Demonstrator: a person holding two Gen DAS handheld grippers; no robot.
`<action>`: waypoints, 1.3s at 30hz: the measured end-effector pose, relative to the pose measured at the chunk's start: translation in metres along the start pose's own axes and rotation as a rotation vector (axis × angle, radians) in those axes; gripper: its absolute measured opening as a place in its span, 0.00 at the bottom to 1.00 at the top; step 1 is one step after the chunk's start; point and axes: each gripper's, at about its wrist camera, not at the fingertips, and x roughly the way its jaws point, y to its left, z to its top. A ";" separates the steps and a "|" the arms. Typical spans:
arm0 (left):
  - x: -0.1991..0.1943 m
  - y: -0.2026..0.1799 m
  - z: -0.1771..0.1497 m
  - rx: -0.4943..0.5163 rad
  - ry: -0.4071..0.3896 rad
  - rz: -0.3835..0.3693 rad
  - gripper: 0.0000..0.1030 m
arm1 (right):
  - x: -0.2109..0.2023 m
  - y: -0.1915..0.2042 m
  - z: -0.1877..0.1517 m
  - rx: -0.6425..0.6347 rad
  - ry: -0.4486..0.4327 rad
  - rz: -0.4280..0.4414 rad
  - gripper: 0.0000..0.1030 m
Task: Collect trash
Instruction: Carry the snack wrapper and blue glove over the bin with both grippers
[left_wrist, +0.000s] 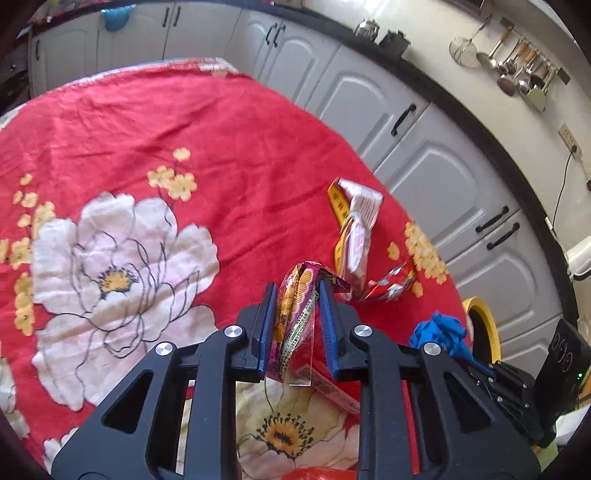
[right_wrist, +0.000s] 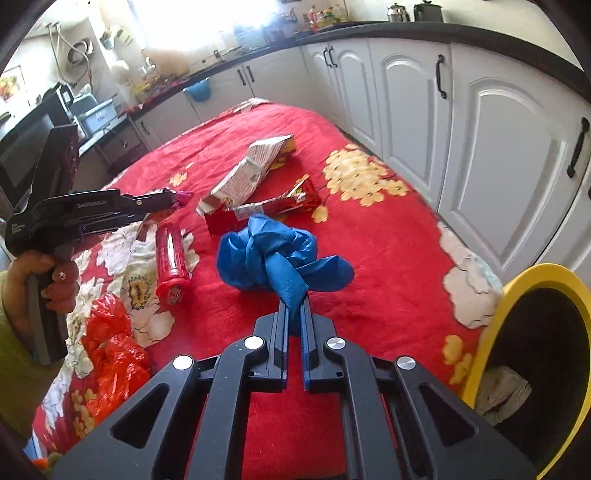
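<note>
Red floral cloth covers your surface (right_wrist: 369, 236), where your right gripper (right_wrist: 294, 314) pinches the soft, limp blue glove wad (right_wrist: 266, 254) by a loose tail, likely slippery, beside the yellow-rimmed bin (right_wrist: 491, 317), while your left gripper (left_wrist: 297, 306) clamps a light crinkly snack wrapper (left_wrist: 295, 317).

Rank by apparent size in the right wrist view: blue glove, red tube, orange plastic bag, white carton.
1. blue glove, though nearest the camera, so inflated
2. orange plastic bag and white carton look alike; unranked
3. red tube
</note>
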 end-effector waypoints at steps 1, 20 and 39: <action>-0.004 -0.002 0.001 -0.001 -0.009 -0.003 0.15 | -0.006 -0.001 0.000 0.004 -0.010 0.003 0.05; -0.030 -0.101 -0.009 0.150 -0.072 -0.141 0.15 | -0.068 -0.035 -0.002 0.085 -0.137 -0.027 0.04; -0.001 -0.205 -0.035 0.315 -0.008 -0.238 0.15 | -0.135 -0.105 -0.024 0.231 -0.248 -0.136 0.04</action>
